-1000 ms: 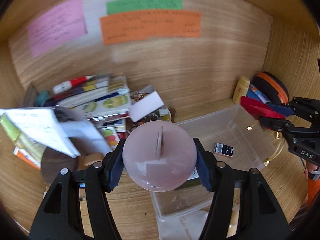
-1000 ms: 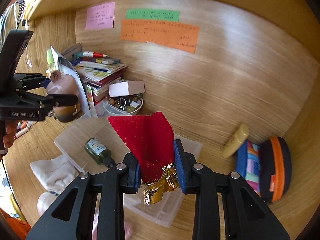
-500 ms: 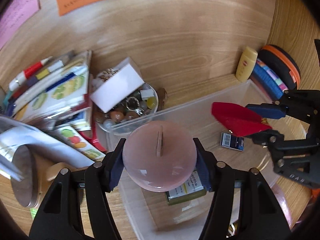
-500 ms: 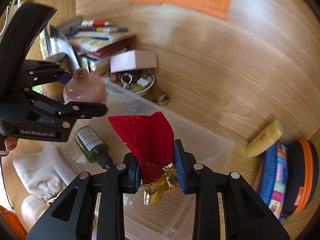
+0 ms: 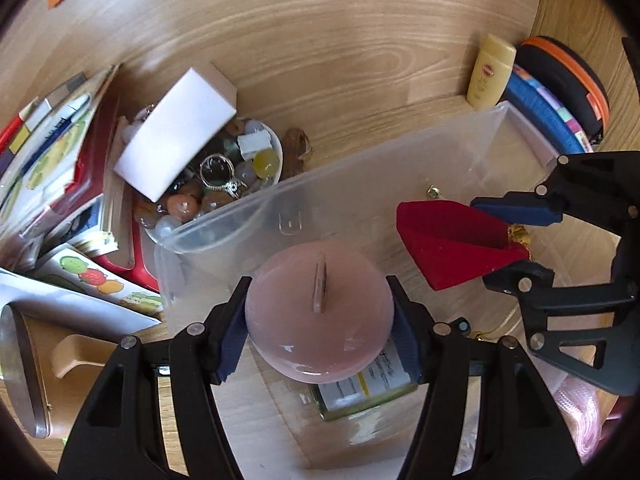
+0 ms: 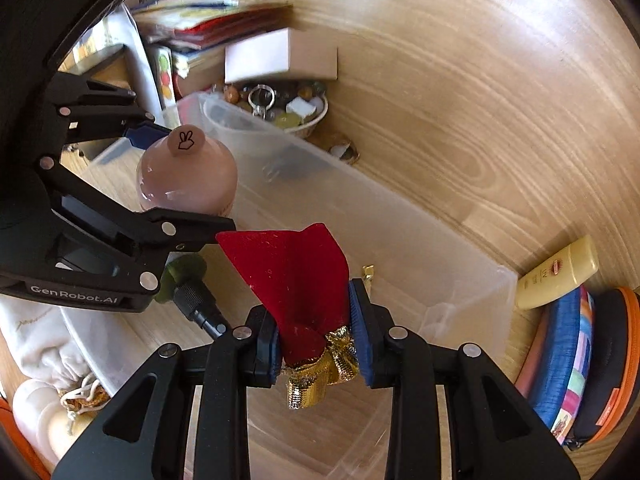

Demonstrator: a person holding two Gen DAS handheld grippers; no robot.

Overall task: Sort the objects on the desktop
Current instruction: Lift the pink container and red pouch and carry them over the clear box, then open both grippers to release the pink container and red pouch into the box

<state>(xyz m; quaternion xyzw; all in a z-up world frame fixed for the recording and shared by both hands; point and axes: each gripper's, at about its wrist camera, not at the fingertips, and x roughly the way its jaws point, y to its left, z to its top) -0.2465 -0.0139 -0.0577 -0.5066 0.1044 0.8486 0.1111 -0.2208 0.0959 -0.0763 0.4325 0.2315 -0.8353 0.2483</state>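
Left gripper [image 5: 320,320] clamps a pink bottle [image 5: 318,312]; right gripper [image 6: 316,340] pinches a red pouch [image 6: 296,280] at its gold-tied neck. Both items hang over a clear bin [image 5: 400,168], where a green bottle [image 5: 364,392] lies. Behind the bin: bead bowl [image 5: 224,184] under a white box [image 5: 176,152], books [image 5: 60,152] at left, yellow tube [image 5: 490,70] and round cases [image 5: 560,92] at right.
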